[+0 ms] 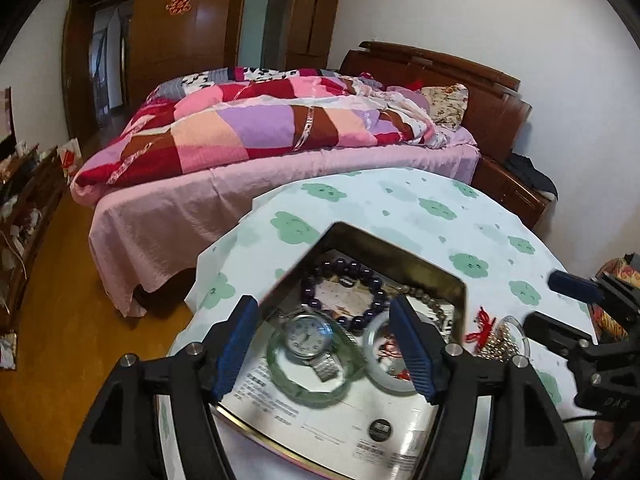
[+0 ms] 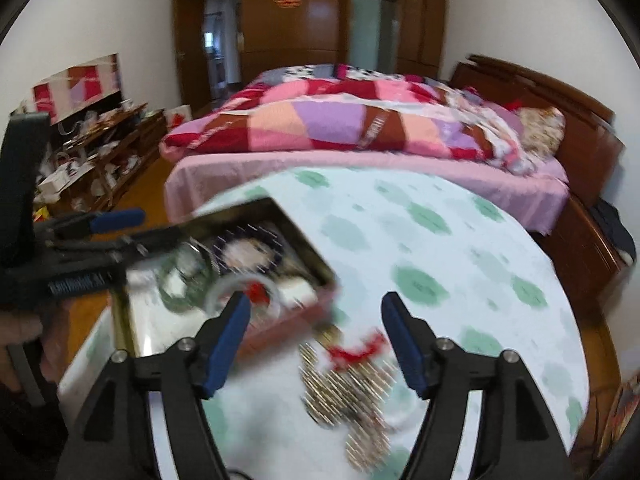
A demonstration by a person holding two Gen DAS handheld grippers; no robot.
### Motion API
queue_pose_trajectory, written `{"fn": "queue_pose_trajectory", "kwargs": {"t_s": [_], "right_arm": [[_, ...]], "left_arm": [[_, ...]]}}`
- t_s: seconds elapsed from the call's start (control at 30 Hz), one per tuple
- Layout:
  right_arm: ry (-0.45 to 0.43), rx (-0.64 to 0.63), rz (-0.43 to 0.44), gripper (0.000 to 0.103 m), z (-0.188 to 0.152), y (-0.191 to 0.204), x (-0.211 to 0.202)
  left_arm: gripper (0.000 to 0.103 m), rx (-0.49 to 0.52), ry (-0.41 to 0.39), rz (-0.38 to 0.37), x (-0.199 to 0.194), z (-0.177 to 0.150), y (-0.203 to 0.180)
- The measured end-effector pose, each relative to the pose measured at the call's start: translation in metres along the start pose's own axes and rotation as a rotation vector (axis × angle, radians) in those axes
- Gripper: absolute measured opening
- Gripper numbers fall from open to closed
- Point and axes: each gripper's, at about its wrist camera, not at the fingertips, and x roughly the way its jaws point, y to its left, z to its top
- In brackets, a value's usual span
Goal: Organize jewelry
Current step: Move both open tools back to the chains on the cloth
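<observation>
Now the left claw (image 1: 324, 344) hangs with its jaws apart over the open metal tin (image 1: 400, 252) on the cloud-print surface (image 1: 440, 208), nothing pinched between them; inside the tin lie a wristwatch (image 1: 308, 336), a green bangle (image 1: 312, 384), a dark bead bracelet (image 1: 348, 280) and a pale bangle (image 1: 380, 360). Just right of the tin, the right claw (image 2: 316, 344) also stands apart, above a blurred heap of gold chain with a red tassel (image 2: 352, 380) lying on the surface.
</observation>
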Motion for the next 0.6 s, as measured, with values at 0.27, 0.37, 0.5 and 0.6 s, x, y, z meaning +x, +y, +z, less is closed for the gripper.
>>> {"fn": "queue_pose_trajectory", "kwargs": {"t_s": [0.27,0.37,0.5,0.6], "right_arm": [[0.083,0.208,-0.133,0.077,-0.061,-0.066,-0.013],[0.121,0.252,-0.145,0.077,-0.078,-0.076,-0.008],[0.130,0.253,-0.123,0.077,-0.085,-0.073,-0.005],[0.138,0.239,-0.094,0.074,-0.087,-0.065,-0.001]], "left_arm": [[0.068,0.136,-0.009,-0.046,-0.010,-0.016,-0.059],[0.068,0.186,0.007,-0.067,-0.007,-0.024,-0.081],[0.068,0.203,0.032,-0.070,-0.001,-0.031,-0.091],[0.068,0.202,0.040,-0.071,0.000,-0.033,-0.093]]}}
